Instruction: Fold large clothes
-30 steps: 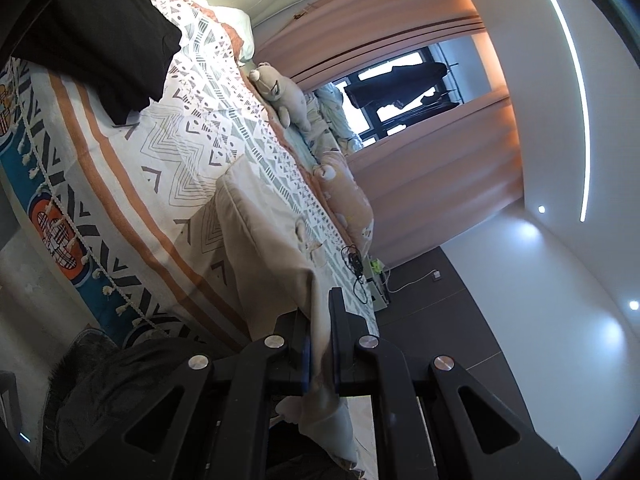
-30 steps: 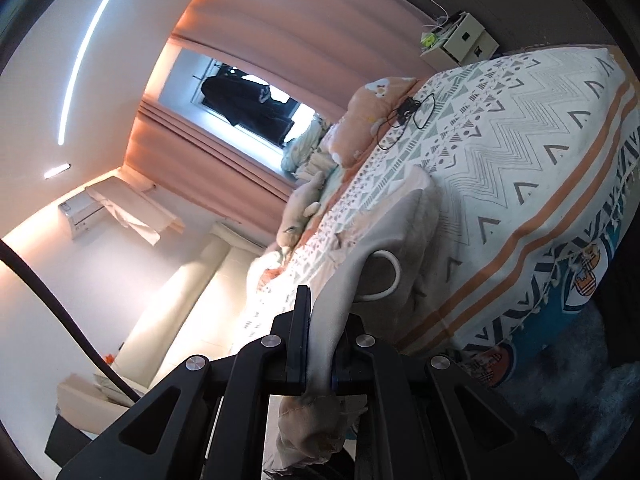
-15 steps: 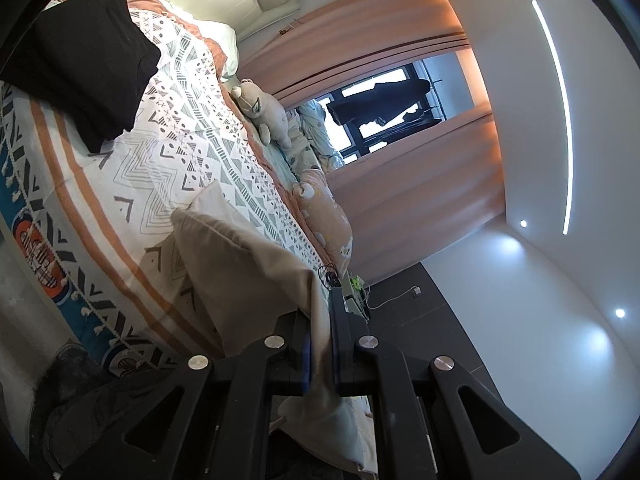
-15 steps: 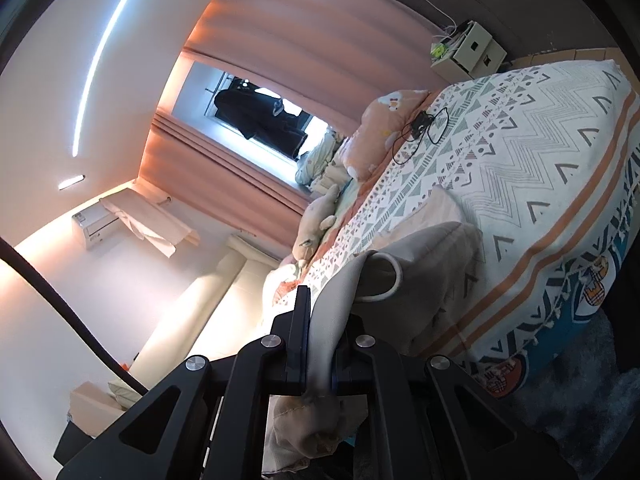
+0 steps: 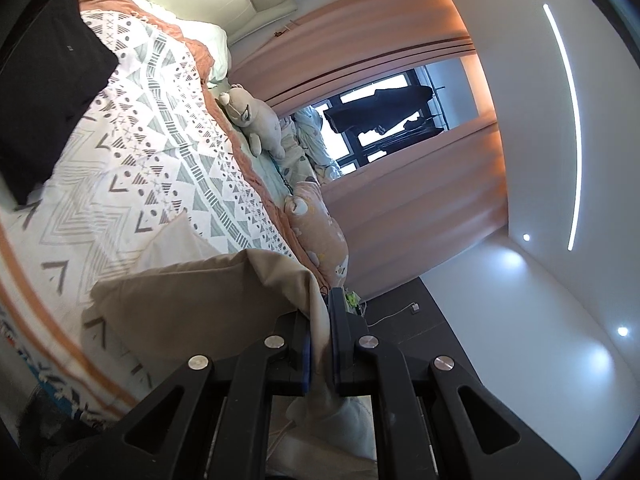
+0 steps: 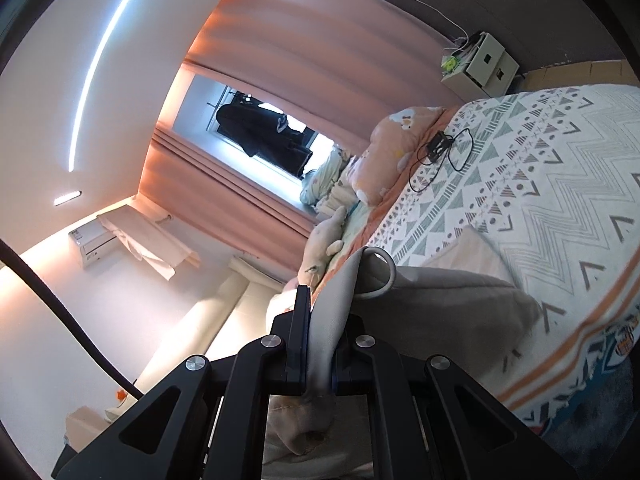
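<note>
Since a second ago both tools have swung across the room with the beige garment (image 5: pixel 188 304), and more of its cloth now hangs lifted off the bed (image 5: pixel 132 168) than before. It is a soft, tan, large piece, doubled over so a folded edge lies across the near side of the patterned bedspread, with a looped grey drawstring (image 6: pixel 384 272) showing at its upper edge in the right wrist view. The left tool (image 5: pixel 320 344) is clamped on one bunched edge of the cloth, which trails out below the fingers; the right tool (image 6: pixel 320 344) is clamped on another edge in the same way. Beyond the garment, a folded black garment (image 5: pixel 48 92) lies further up the bed. Plush toys (image 5: pixel 256 124) and a peach pillow (image 5: pixel 320 232) line the far side, against pink curtains (image 5: pixel 420 200) and a window. A black cable (image 6: pixel 444 152) rests on the bedspread near the pillow.
</note>
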Available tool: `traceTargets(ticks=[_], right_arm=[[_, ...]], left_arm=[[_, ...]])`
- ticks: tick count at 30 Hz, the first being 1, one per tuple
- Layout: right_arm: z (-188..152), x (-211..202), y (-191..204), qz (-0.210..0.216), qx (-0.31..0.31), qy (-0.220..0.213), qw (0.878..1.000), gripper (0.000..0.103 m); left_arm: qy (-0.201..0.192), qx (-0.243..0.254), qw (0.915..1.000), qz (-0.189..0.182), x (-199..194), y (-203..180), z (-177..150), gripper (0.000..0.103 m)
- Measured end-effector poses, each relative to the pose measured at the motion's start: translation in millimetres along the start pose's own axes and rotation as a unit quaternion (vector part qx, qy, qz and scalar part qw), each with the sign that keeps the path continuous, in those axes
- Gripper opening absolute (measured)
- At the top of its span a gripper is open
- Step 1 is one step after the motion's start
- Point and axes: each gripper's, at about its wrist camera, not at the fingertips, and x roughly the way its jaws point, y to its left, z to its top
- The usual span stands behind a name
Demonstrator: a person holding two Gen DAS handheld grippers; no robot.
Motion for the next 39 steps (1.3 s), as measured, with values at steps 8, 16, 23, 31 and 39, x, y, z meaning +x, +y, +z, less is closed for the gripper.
traceTargets(ticks=[8, 16, 23, 31, 39], right_arm=[[28, 73, -8, -0.007, 0.018, 0.0, 1.0, 0.004], [47, 127, -26, -0.029, 0.039, 0.003, 0.999, 0.004], [54, 174, -47, -0.046, 0.06, 0.013, 0.997, 0.004], [57, 228, -74, -0.089, 0.089, 0.024, 0.992, 0.008], [51, 262, -99, -0.108, 0.122, 0.034, 0.986, 0.009]], left_arm=[[0.008, 0.002, 0.9998, 0.017, 60, -4, 31, 0.009], [0.023, -0.013, 0.9987, 0.043, 116, 14, 46, 0.009], [0.037, -0.026, 0.9967, 0.068, 165, 37, 54, 0.009], [0.058, -0.054, 0.9913, 0.106, 220, 77, 54, 0.009], [0.067, -0.095, 0.9844, 0.132, 256, 115, 51, 0.009]])
